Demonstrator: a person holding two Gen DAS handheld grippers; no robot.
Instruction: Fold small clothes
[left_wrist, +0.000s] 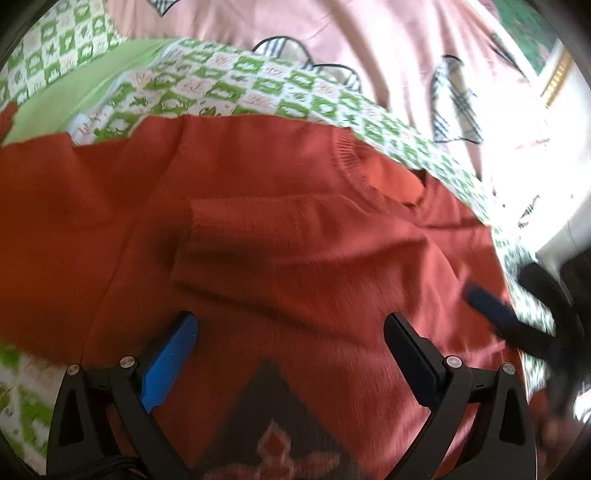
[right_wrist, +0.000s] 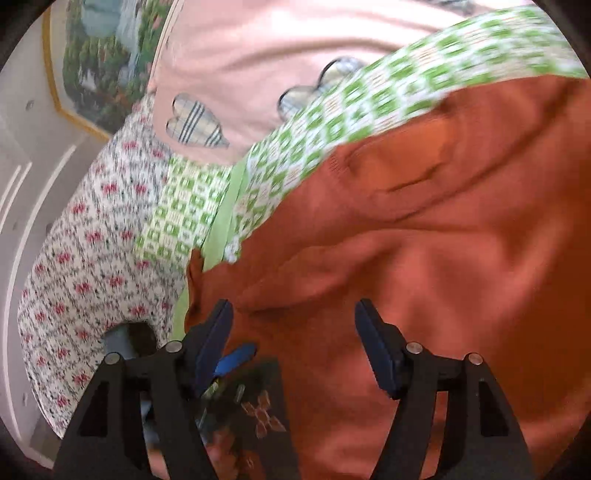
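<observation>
A small rust-orange knit sweater (left_wrist: 280, 206) lies spread on the bed, its ribbed neck opening (left_wrist: 402, 184) toward the right and one sleeve (left_wrist: 280, 229) folded across the chest. A dark patterned panel (left_wrist: 273, 424) shows on it near the bottom. My left gripper (left_wrist: 290, 328) is open just above the sweater, holding nothing. My right gripper (right_wrist: 293, 317) is open over the sweater (right_wrist: 424, 258) too, empty. One of its fingers (left_wrist: 491, 302) shows blurred at the right of the left wrist view. A blue fingertip (right_wrist: 236, 358) of the left gripper shows low in the right wrist view.
The sweater rests on a green-and-white checked cloth (left_wrist: 221, 88) over a pink sheet with plaid hearts (left_wrist: 369, 33). A floral red-and-white cover (right_wrist: 85, 258) hangs at the bed's left side. A framed picture (right_wrist: 107, 62) and white wall stand beyond.
</observation>
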